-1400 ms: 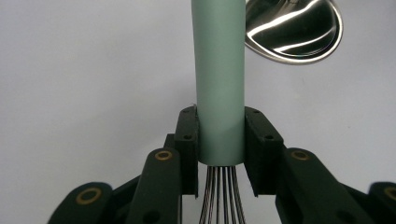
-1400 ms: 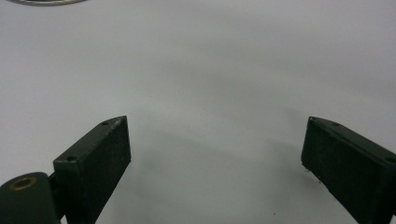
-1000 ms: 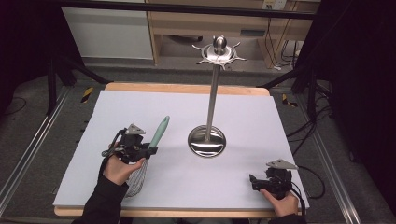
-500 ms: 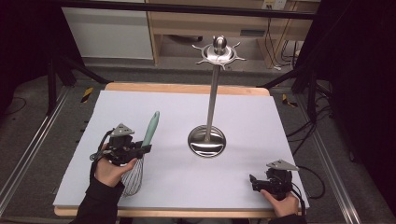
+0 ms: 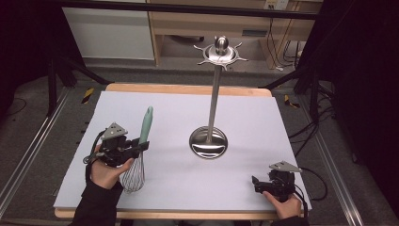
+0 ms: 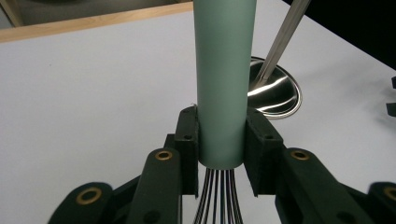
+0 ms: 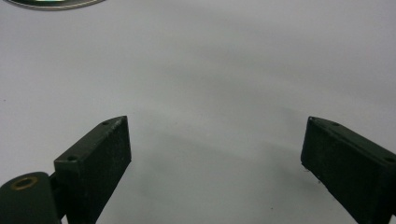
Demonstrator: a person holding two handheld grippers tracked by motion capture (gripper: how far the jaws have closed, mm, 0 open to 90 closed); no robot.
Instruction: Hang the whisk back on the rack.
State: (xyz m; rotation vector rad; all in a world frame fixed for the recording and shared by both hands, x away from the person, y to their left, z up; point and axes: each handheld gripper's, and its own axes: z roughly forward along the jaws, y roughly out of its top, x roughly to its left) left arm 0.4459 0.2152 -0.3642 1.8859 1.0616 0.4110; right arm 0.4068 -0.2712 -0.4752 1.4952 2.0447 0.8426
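A whisk (image 5: pixel 141 146) with a pale green handle (image 6: pixel 224 79) and a wire head is lifted off the white table, handle pointing up and away, wires hanging toward the front edge. My left gripper (image 5: pixel 139 148) is shut on the lower end of the handle, just above the wires; the left gripper view has both pads pressed against it. A steel utensil stand (image 5: pixel 210 140) with a round base, thin pole and hooked crown stands mid-table, right of the whisk. My right gripper (image 5: pixel 255 183) rests near the front right corner, its jaws (image 7: pixel 217 163) wide open over bare table.
The white mat (image 5: pixel 183 113) covers a wooden table whose far edge (image 5: pixel 188 88) shows. The stand's crown of hooks (image 5: pixel 220 52) rises high above the table. Cables trail off the right side, and dark frames flank both sides.
My left hand has lifted the whisk and carried it left and up; the handle now stands steeper. The right gripper has stayed where it was.
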